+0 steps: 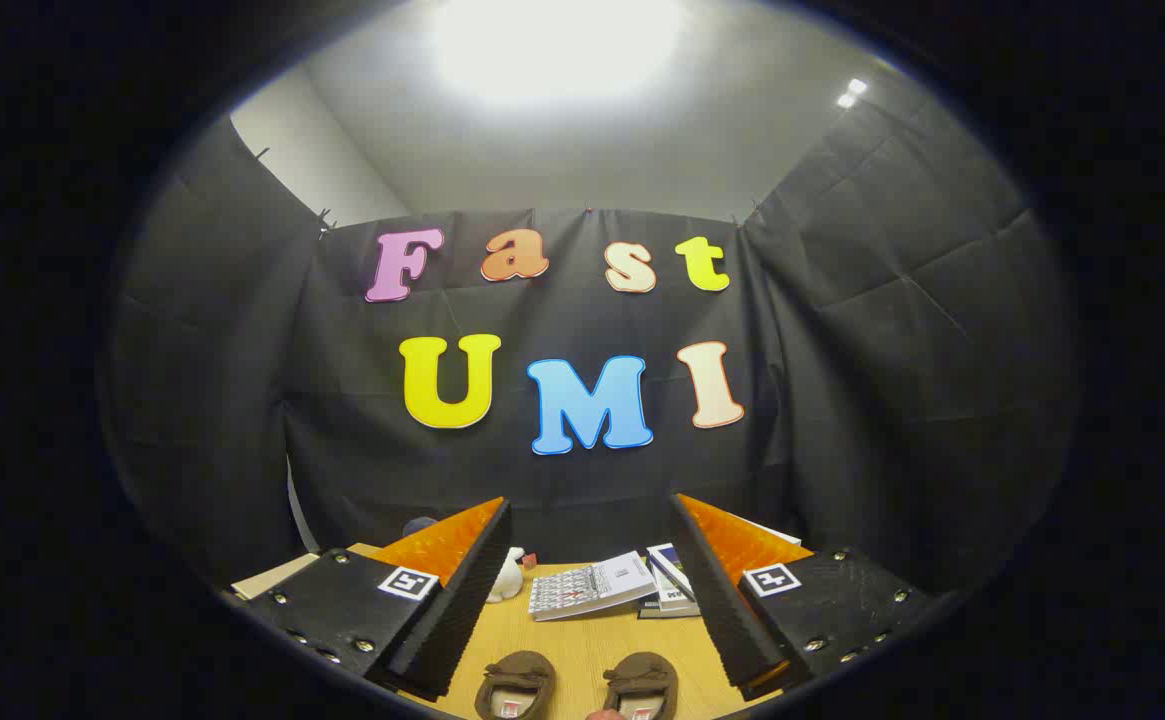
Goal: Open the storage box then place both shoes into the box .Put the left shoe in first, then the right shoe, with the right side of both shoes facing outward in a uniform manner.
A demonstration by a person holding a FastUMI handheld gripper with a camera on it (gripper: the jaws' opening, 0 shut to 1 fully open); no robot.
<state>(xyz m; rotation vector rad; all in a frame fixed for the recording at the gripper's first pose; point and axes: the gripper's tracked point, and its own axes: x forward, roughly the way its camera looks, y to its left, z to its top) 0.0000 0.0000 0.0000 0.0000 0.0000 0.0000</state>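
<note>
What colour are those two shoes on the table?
Brown; the shoes show in the gripper view, between the open gripper's fingers.

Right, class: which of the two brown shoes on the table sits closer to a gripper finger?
The left-hand shoe: it lies just beside the left finger, while the other shoe has more bare table around it.

gripper (592,590) fingers spread wide, nothing between them | bare table (582,645) strip ahead gives you a lane | two shoes (515,685) (642,685) sit side by side low in gap | beyond: open booklet (592,588), book stack (670,590), small white figure (509,575) block far edge
</note>
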